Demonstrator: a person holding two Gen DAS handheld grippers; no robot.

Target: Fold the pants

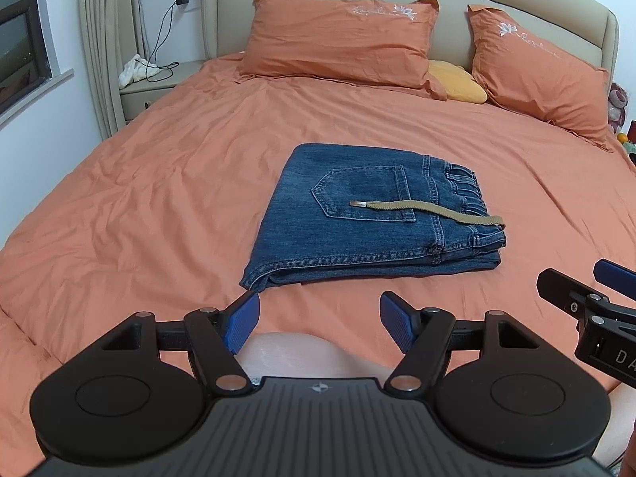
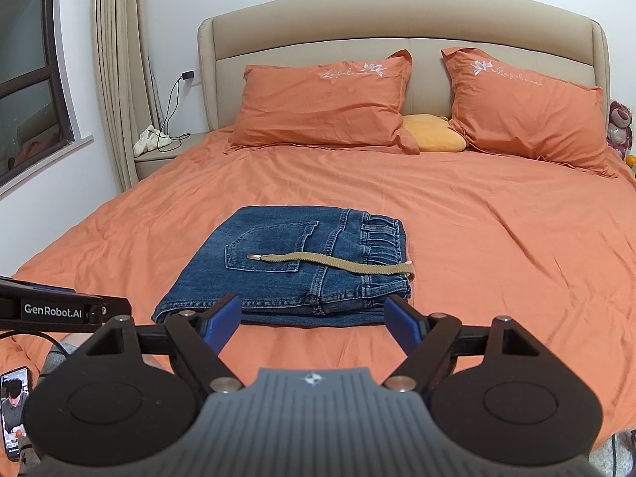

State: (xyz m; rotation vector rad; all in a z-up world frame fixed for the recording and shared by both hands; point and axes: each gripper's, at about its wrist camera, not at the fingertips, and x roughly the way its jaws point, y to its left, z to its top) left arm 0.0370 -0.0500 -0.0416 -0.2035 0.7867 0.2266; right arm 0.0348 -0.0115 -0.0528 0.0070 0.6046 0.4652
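The left gripper is hovering over the bed's near edge, jaws standing wide, nothing between them. The pants are lying mid-bed in a compact folded stack, drawstring trailing across the top. Denim appears heavy and limp; thick folded edges are offering the surest hold. The right gripper is likewise gaping, empty.

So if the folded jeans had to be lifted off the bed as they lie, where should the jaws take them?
Probably at the near edge of the folded jeans, coming in low from the front. The stacked layers end there in one thick, straight edge facing both open grippers, the left and the right. Avoid the loose drawstring lying on top; it would slip free.
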